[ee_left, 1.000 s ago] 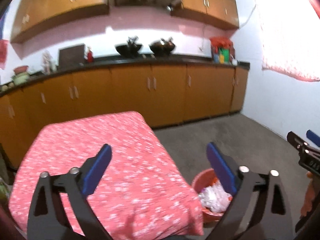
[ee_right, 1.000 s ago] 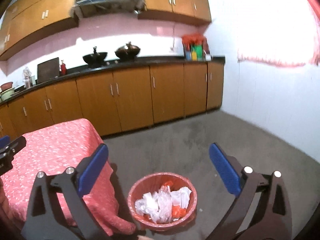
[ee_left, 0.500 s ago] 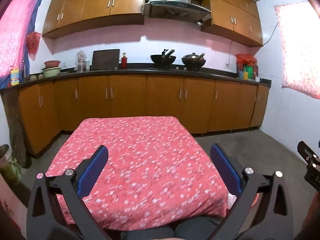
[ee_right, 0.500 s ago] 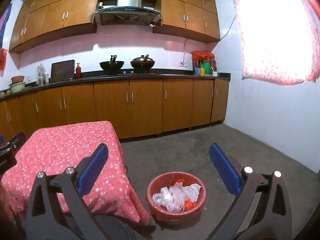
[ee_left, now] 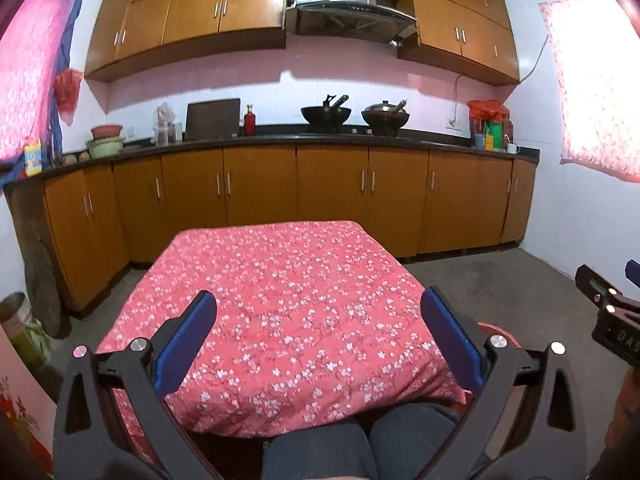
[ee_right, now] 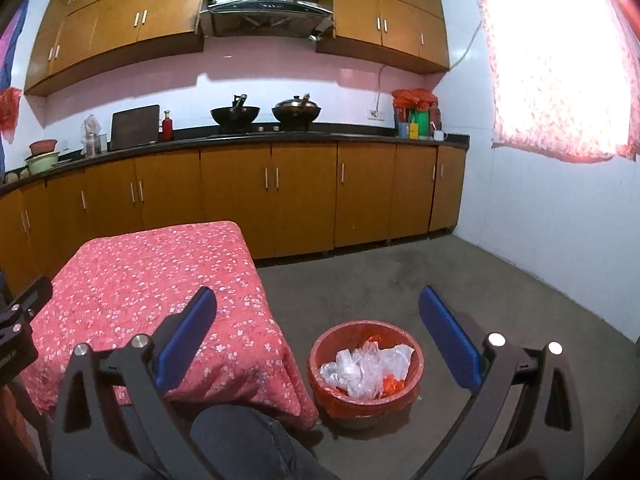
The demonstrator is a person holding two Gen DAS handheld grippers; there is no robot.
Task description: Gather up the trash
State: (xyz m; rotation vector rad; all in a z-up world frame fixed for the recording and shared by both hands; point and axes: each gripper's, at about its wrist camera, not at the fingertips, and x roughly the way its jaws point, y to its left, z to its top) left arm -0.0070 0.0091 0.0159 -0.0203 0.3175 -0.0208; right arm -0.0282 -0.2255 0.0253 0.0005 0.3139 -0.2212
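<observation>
A red bin (ee_right: 324,354) stands on the floor by the table's right side, holding crumpled white and orange plastic trash (ee_right: 366,368). Only a sliver of the bin's rim (ee_left: 494,327) shows in the left wrist view. My left gripper (ee_left: 318,314) hangs open above the near edge of the table with the pink floral cloth (ee_left: 280,280), nothing between its blue pads. My right gripper (ee_right: 318,312) is open too, raised above and in front of the bin, holding nothing. No loose trash shows on the cloth.
Wooden cabinets (ee_left: 332,196) under a black counter with woks (ee_left: 326,114) run along the far wall. A person's knees (ee_left: 360,448) sit at the table's near edge. Grey floor (ee_right: 440,280) stretches right of the table to a white wall. A metal can (ee_left: 20,320) stands at far left.
Both grippers have lifted and levelled, so the views show more of the room. The left view swung left from the bin to the table's middle. Both stayed open.
</observation>
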